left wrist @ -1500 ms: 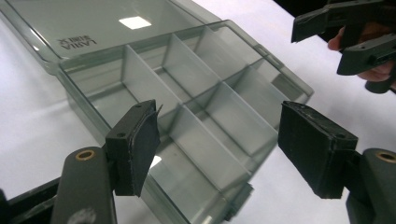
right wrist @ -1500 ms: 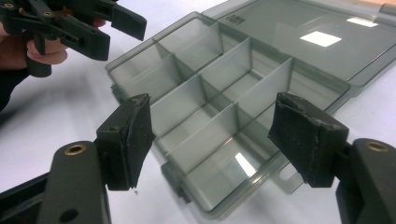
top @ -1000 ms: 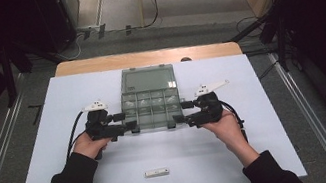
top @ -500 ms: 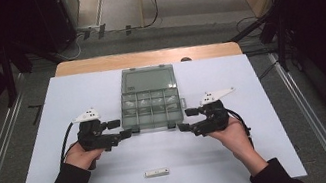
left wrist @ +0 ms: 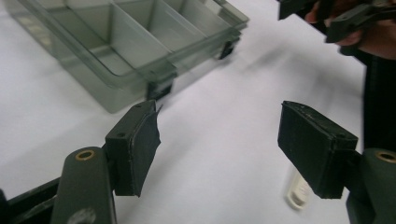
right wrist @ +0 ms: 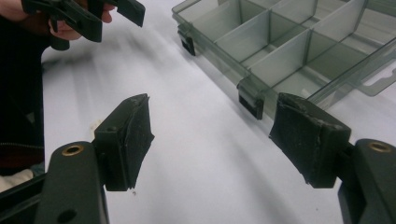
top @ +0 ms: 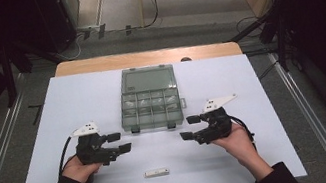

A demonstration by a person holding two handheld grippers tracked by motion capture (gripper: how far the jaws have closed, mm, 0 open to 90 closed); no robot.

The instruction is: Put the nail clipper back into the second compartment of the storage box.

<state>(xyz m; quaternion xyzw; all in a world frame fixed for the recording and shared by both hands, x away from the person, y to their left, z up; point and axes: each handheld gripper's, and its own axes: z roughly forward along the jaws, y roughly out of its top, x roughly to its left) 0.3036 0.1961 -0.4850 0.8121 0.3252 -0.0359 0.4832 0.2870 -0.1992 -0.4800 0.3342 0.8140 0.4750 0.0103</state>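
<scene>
A clear grey compartment box [top: 150, 99] lies open in the middle of the white table, its lid folded back. In the left gripper view the box [left wrist: 135, 42] is ahead to the left; in the right gripper view the box [right wrist: 289, 42] is ahead to the right. My left gripper [top: 120, 142] is held in front of the box's left corner, open and empty. My right gripper [top: 190, 127] stands in front of the box's right corner, open and empty too. A small white stick [top: 157, 172] lies near the front edge between the hands.
The white table top [top: 76, 101] has free room left and right of the box. A wooden strip [top: 95, 64] runs along its far edge. Metal rails [top: 307, 112] flank the table on both sides.
Both grippers have drawn back from the box's front corners toward the person and apart from it. The box has stayed in place.
</scene>
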